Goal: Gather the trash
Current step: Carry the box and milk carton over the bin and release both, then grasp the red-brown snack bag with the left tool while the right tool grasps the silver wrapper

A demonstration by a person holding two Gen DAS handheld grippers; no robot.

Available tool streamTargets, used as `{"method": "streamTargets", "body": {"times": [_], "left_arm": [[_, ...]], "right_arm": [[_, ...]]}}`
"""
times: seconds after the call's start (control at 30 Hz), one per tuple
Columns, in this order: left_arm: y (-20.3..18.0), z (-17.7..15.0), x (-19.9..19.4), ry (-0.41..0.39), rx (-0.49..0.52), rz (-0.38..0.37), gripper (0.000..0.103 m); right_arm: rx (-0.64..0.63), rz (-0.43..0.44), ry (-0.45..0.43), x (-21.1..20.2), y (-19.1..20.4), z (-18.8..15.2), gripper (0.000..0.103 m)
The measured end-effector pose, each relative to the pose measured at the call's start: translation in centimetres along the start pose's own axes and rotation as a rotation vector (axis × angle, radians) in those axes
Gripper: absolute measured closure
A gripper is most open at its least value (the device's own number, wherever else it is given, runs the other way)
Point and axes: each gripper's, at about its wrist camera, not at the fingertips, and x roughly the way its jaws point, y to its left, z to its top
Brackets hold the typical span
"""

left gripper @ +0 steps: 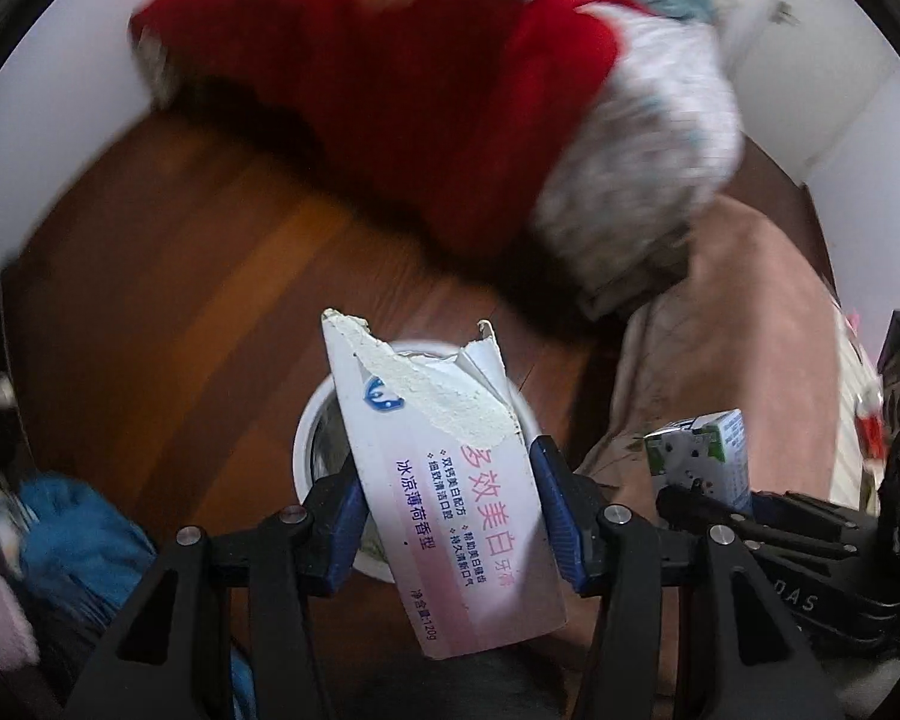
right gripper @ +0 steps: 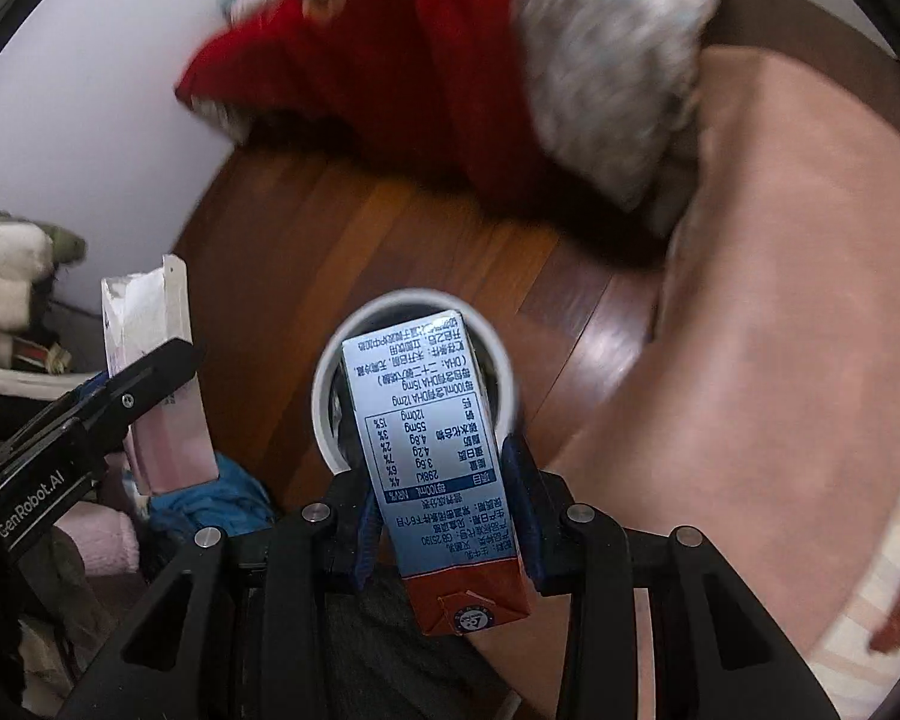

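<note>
My left gripper point(left gripper: 447, 471) is shut on a torn white and pink toothpaste box point(left gripper: 450, 498), its blue pads pressing both sides. Directly beneath the box, a round white bin point(left gripper: 306, 438) stands on the wooden floor. In the right wrist view, my right gripper point(right gripper: 441, 480) is shut on a small blue and white milk carton point(right gripper: 426, 432) with a red-brown end, held over the same bin point(right gripper: 330, 384). The two grippers hang side by side: the carton point(left gripper: 708, 450) shows at the right of the left wrist view, and the toothpaste box point(right gripper: 156, 372) at the left of the right wrist view.
A red garment point(left gripper: 402, 90) and speckled white fabric point(left gripper: 642, 168) lie piled beyond the bin against a white wall. A pinkish-brown blanket point(right gripper: 780, 300) fills the right side. Blue cloth point(left gripper: 78, 528) and other clothes lie at the left. Both views are motion-blurred.
</note>
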Motion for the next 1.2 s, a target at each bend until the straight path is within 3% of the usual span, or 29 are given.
{"method": "streamTargets", "body": {"times": [0.07,0.3,0.37,0.43,0.47,0.57,0.6,0.7,1.0,1.2], "left_arm": [[2.3,0.2,2.9,0.071,-0.049,-0.009,0.053],[6.5,-0.3,7.2,0.159,-0.143,0.037,0.049],[7.2,-0.7,7.7,0.165,-0.171,0.049,0.021],[8.0,-0.6,7.9,0.164,-0.189,0.058,0.007],[8.2,-0.6,7.8,0.162,-0.197,0.071,0.005],[8.6,-1.0,7.1,0.14,-0.206,0.093,0.004],[8.9,-1.0,6.8,0.132,-0.209,0.096,0.004],[8.9,-1.4,5.8,0.098,-0.208,0.112,0.002],[7.1,-3.2,3.0,0.042,-0.174,0.132,0.002],[5.7,-3.9,1.1,0.007,-0.149,0.14,0.001]], "right_arm": [[-0.007,-0.011,0.055,3.2,0.8,1.0,0.064],[-0.034,-0.054,0.194,12.3,2.8,3.7,0.063],[-0.037,-0.07,0.221,13.8,2.9,4.0,0.063],[-0.037,-0.077,0.237,14.7,2.8,4.1,0.061],[-0.037,-0.084,0.237,14.8,2.3,4.0,0.054],[-0.037,-0.114,0.23,14.4,1.5,3.9,0.015],[-0.044,-0.117,0.225,14.2,1.5,4.0,0.007],[-0.069,-0.134,0.213,13.1,1.4,3.7,0.0],[-0.2,-0.205,0.205,9.2,2.6,0.7,0.0],[-0.212,-0.213,0.166,7.1,2.8,-0.3,0.0]]}}
